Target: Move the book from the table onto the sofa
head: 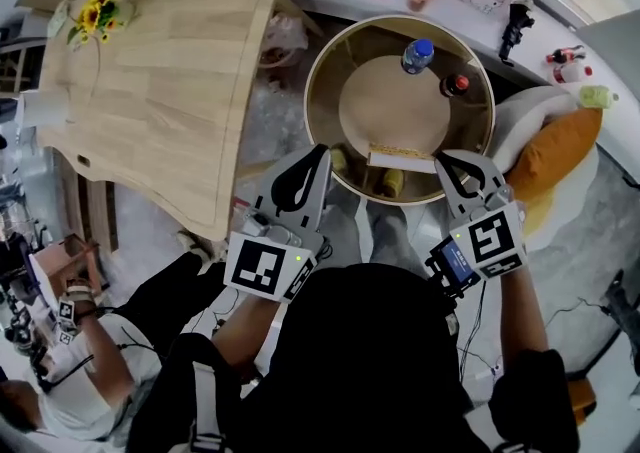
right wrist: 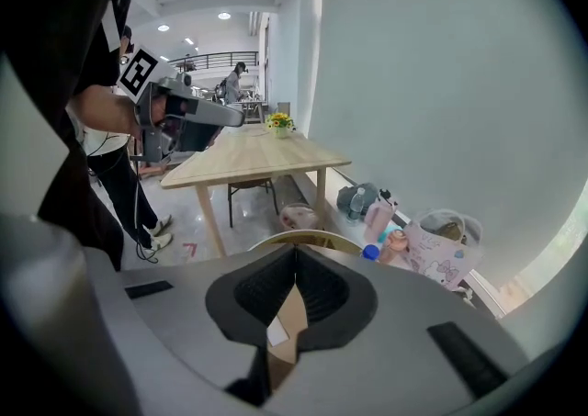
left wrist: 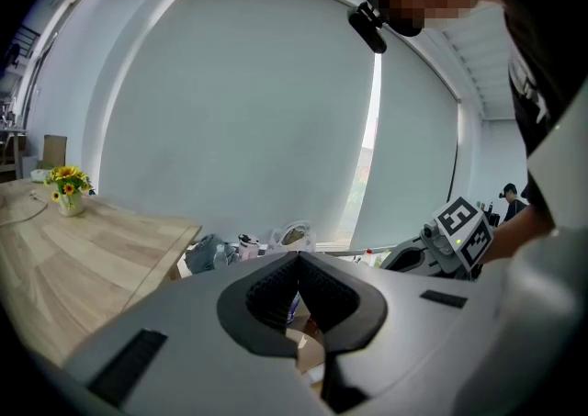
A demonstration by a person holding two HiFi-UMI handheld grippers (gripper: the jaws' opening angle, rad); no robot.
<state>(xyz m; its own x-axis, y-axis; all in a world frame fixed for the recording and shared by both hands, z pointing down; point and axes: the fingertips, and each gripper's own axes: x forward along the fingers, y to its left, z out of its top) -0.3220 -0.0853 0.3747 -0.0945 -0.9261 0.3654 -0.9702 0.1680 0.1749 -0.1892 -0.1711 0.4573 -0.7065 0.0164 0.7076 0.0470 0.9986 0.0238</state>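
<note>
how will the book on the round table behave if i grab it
The book looks thin and lies flat: probably light, but hard to get a jaw under. Gripped by one edge it may sag or fall open. Pushed, it should slide, not roll.

Blk top, short blk sleeve on R arm. L claw & R claw: pale grey plastic shells w/ blk ribbed pads, pointed tips. Blk rectangular insets on shell tops. Behind each, white cube w/ blk square markers: L cube w/ small green LED, R cube w/ blue-faced module alongside. Thin blk cable under R one.
</note>
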